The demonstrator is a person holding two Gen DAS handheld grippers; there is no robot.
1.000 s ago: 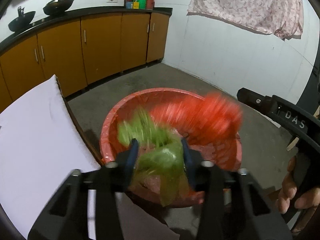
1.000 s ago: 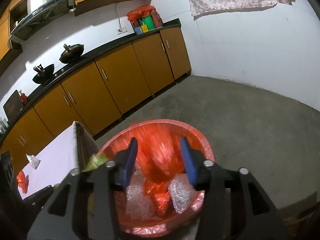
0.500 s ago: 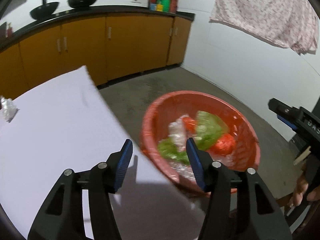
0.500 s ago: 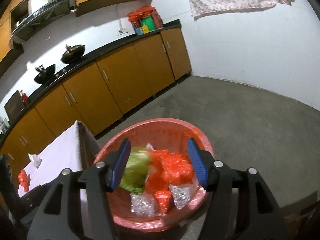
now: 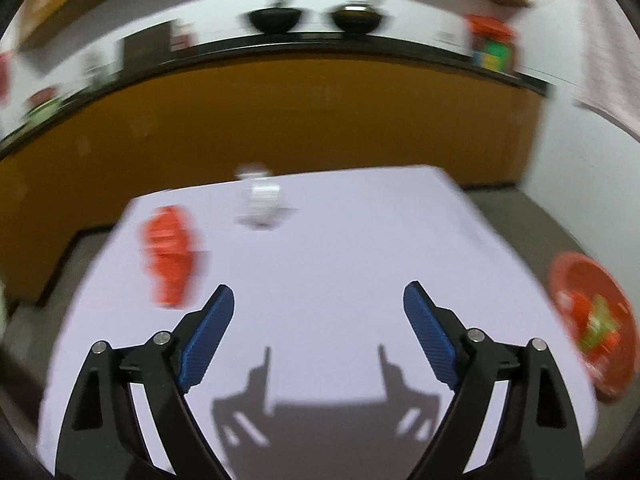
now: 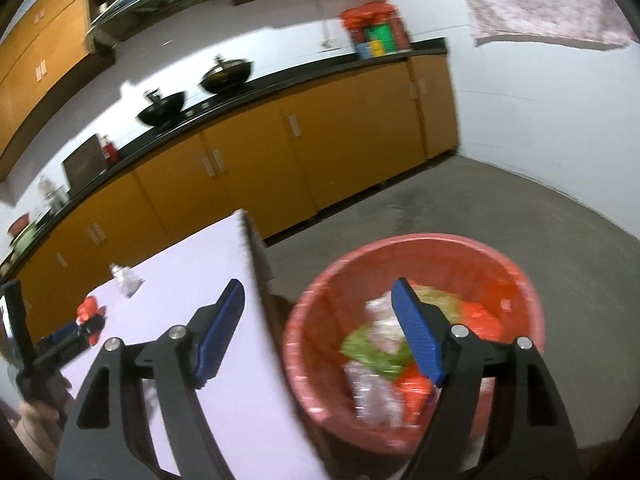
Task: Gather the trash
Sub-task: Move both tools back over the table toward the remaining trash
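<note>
Both tongs hold nothing: the left gripper (image 5: 318, 300) has its jaws spread wide over the white table (image 5: 360, 240), with a crumpled red wrapper (image 5: 170, 254) ahead to its left and a clear plastic scrap (image 5: 262, 200) farther ahead near the far edge. The right gripper (image 6: 318, 300), jaws also wide apart, hangs above the table's edge and the red bin (image 6: 500, 256) on the floor below. Green, red and clear trash (image 6: 384, 344) lies inside the bin, just under its right finger.
</note>
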